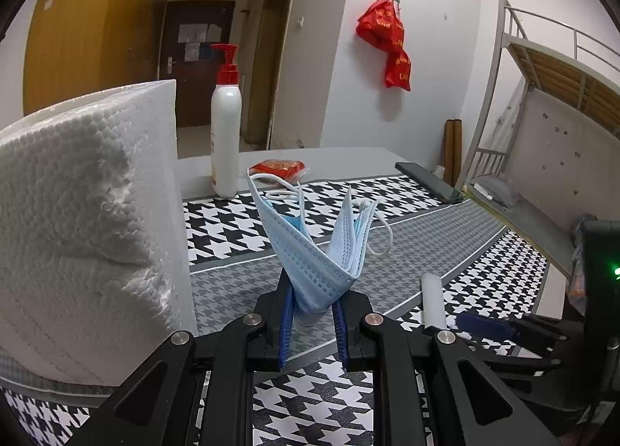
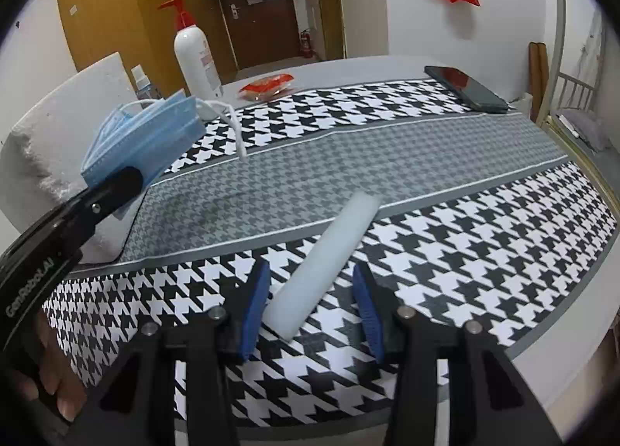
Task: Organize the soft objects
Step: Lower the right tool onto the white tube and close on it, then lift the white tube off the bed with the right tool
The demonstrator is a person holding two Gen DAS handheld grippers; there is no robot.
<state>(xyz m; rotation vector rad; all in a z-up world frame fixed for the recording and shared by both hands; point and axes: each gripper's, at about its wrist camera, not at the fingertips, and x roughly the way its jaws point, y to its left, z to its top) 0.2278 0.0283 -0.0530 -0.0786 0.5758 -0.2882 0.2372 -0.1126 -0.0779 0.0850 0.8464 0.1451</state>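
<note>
My left gripper is shut on a folded stack of light blue face masks and holds it above the houndstooth table cover; the white ear loops hang out. The same masks show in the right wrist view, held in the air at the left by the left gripper. My right gripper is open, its blue pads on either side of a white foam cylinder that lies on the cloth without touching them. The cylinder also shows in the left wrist view.
A big white foam block stands close at the left. A white pump bottle with a red top, a red snack packet and a black phone sit at the table's far side. A bunk bed stands at the right.
</note>
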